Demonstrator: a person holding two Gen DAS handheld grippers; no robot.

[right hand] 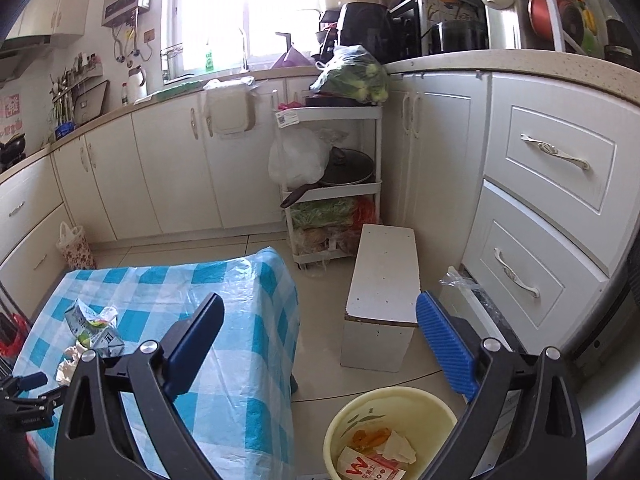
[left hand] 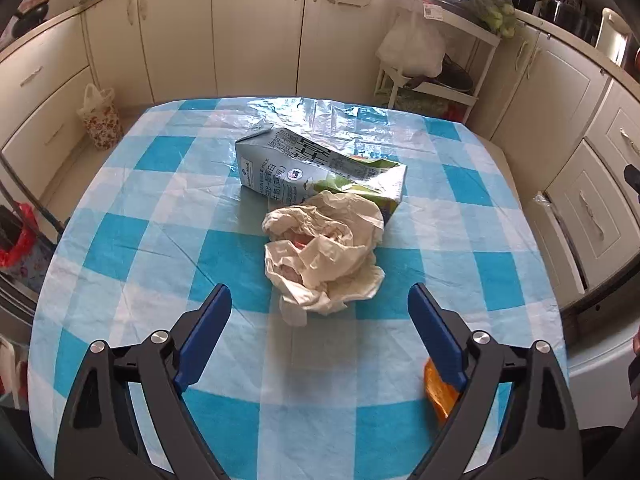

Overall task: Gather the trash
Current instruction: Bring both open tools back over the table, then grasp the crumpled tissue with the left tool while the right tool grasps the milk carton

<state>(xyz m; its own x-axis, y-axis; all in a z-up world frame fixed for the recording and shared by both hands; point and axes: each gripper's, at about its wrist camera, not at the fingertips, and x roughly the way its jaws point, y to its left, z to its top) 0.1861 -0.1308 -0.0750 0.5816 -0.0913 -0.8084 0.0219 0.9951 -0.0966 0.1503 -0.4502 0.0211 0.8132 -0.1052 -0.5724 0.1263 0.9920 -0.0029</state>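
A crumpled cream paper wad [left hand: 326, 254] lies mid-table on the blue checked cloth [left hand: 160, 208], touching a flattened milk carton [left hand: 316, 170] behind it. My left gripper [left hand: 320, 300] hovers just in front of the wad, open, nothing between its blue pads. An orange wrapper [left hand: 438, 394] peeks out beside its right finger. My right gripper [right hand: 320, 308] is open and empty, over the floor past the table's edge. Below it stands a cream bucket [right hand: 348, 416] holding a carton, paper and orange scraps. The right wrist view also shows the milk carton [right hand: 96, 328] and the left gripper [right hand: 32, 392] at far left.
A white stool [right hand: 384, 280] stands on the floor beyond the bucket. A white shelf cart [right hand: 336, 184] with bags and a pan is against the cabinets [right hand: 540, 200]. A floral bag [left hand: 100, 118] sits on the floor to the table's far left.
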